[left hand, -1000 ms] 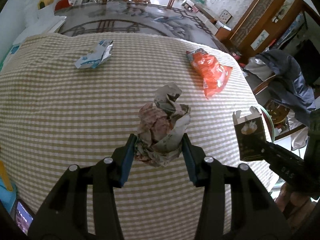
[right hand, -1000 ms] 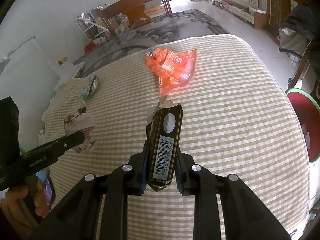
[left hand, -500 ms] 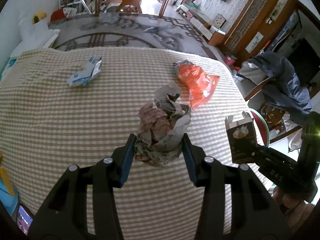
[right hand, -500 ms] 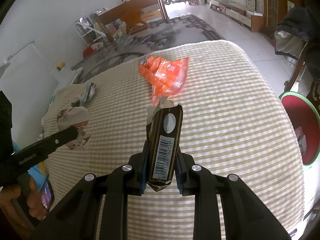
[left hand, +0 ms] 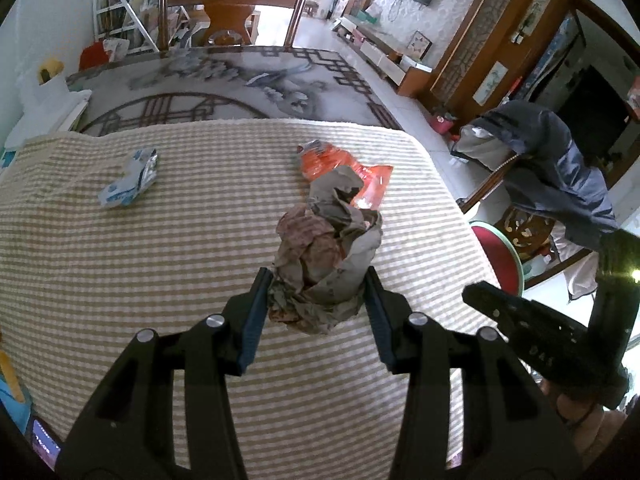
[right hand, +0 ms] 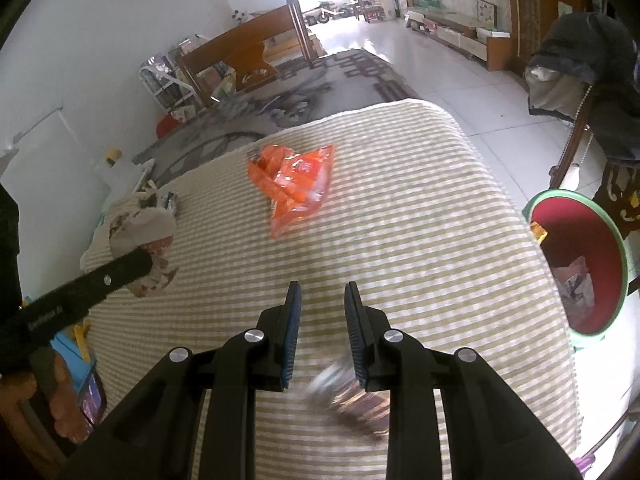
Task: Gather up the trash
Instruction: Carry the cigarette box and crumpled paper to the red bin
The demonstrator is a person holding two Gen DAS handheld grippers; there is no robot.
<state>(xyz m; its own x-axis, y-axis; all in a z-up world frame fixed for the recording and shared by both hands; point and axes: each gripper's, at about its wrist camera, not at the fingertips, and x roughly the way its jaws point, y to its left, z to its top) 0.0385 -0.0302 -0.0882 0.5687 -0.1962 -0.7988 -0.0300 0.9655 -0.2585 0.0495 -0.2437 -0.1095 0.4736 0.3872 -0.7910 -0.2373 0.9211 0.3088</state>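
Observation:
My left gripper [left hand: 318,292] is shut on a crumpled grey-and-pink paper wad [left hand: 326,256] and holds it above the checked tablecloth [left hand: 160,260]; the wad also shows in the right wrist view [right hand: 140,240]. My right gripper [right hand: 322,304] is open and empty. The dark brown carton [right hand: 352,400] is a blur below its fingers, falling over the cloth. An orange snack bag [right hand: 296,184] lies mid-table, also seen in the left wrist view [left hand: 344,168]. A blue-and-white wrapper [left hand: 130,178] lies at far left.
A red bin with a green rim [right hand: 580,264] stands on the floor off the table's right edge, with some trash inside. A chair draped with a dark jacket [left hand: 552,168] is beyond it. A phone [right hand: 92,396] lies at the table's near left.
My right gripper has opened and let go of the brown carton, which now drops below the fingers. Both grippers have drawn back toward the near table edge. The left still holds the paper wad.

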